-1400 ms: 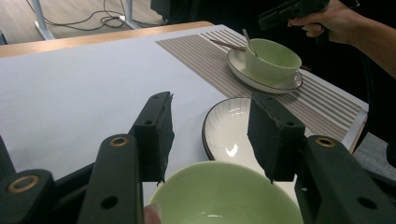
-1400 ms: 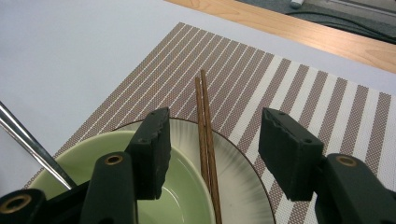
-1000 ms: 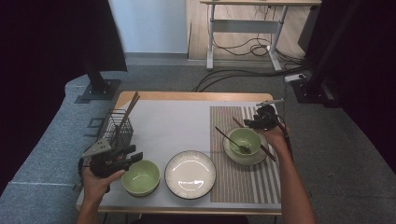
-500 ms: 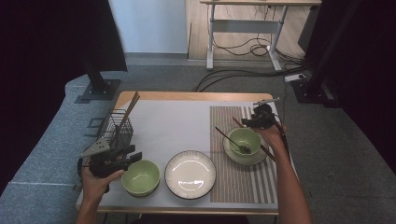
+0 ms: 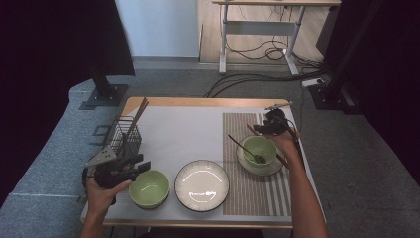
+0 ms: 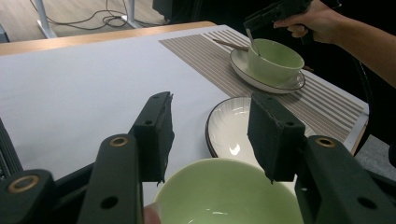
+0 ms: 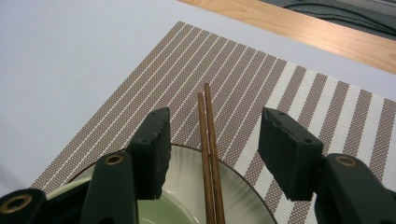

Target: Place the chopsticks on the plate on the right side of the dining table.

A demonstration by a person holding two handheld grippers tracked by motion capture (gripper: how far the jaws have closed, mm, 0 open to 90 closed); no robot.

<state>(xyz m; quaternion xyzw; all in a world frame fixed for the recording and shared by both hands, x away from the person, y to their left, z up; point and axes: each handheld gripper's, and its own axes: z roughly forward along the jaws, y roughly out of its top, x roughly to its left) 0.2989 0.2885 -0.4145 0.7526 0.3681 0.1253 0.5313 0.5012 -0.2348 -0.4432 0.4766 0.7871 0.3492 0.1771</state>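
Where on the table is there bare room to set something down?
The white sheet is bare between the wire basket and the striped mat, behind the plate. The mat's near end is also bare. It is crowded around the bowl on its saucer with chopsticks.

bowls [image 5: 149, 188]: pale green
plate [image 5: 201, 184]: white, dark rim
placemat [image 5: 250, 196]: brown and white stripes
chopsticks [image 7: 208, 144]: brown
basket [image 5: 126, 140]: black wire
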